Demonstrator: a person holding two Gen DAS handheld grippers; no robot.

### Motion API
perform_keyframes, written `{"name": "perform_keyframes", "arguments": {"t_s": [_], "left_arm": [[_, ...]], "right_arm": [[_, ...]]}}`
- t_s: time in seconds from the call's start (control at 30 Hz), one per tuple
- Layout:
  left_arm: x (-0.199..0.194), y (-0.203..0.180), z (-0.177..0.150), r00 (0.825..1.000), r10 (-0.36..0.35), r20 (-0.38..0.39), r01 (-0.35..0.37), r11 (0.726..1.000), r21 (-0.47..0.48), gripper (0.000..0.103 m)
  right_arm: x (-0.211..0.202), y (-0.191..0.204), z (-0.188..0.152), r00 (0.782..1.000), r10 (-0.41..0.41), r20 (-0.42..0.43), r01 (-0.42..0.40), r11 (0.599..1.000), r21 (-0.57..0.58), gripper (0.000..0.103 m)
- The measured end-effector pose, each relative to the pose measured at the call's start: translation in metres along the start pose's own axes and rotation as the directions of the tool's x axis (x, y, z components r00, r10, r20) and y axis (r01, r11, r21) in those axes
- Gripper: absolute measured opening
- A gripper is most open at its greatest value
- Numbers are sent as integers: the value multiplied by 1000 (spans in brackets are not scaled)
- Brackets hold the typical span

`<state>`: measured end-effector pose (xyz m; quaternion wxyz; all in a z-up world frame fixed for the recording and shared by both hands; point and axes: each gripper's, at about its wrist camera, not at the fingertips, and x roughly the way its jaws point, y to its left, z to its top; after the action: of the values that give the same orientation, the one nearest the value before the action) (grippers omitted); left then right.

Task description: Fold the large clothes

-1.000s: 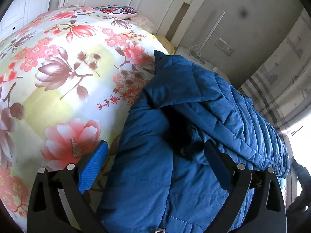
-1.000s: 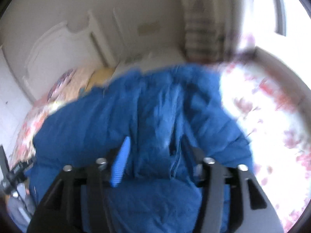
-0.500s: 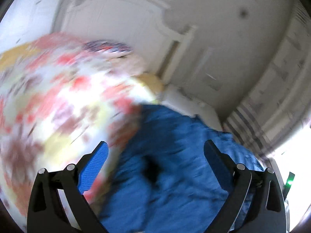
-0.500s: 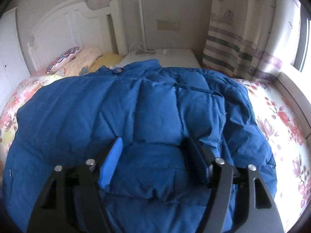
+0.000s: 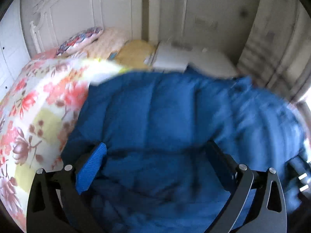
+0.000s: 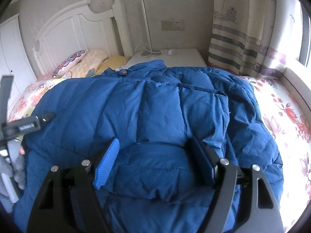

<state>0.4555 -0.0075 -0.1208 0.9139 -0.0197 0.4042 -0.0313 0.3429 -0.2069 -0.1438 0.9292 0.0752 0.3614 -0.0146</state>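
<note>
1. the left wrist view is smeared with blur, so the far edge of the blue puffer jacket (image 5: pixel 165 120) and the curtain side are hard to make out. its near end is cut off behind the gripper frames in both views.
2. the jacket lies spread over the bed's floral sheet (image 6: pixel 281 116), collar toward the white headboard (image 6: pixel 64 33).
3. left gripper (image 5: pixel 157 167): fingers spread, jacket below them, not pinched as far as i can see.
4. right gripper (image 6: pixel 155 161): jaws have just been opening, fingers apart with a puffy fold between them, not squeezed.
5. around: pillows (image 6: pixel 87 62) by the headboard, a white nightstand (image 6: pixel 175 58), a striped curtain (image 6: pixel 243 44).
</note>
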Motion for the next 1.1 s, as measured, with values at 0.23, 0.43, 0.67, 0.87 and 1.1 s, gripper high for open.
{"name": "perform_keyframes", "arguments": {"t_s": [0.23,0.43,0.67,0.87,1.1], "left_arm": [[19,-90,32,999,-35,-10,36,982,183,98],[48,-103,19,999,-14,-51,26,968,251,98],[43,13,67,1000,-21,-23,20,999,-35,98],[85,37,48,992,-56,-115,54,998,-21,99],[85,37,43,995,-49,-81,47,999,-25,99]], "right_arm": [[0,-2,1,1000,9,4,-9,1000,4,76],[-1,-6,1,999,33,14,-33,999,21,76],[-3,-6,0,999,47,20,-47,999,27,77],[-4,-3,-1,998,53,24,-53,998,13,79],[-22,10,14,1000,18,-12,-18,1000,-23,82]]}}
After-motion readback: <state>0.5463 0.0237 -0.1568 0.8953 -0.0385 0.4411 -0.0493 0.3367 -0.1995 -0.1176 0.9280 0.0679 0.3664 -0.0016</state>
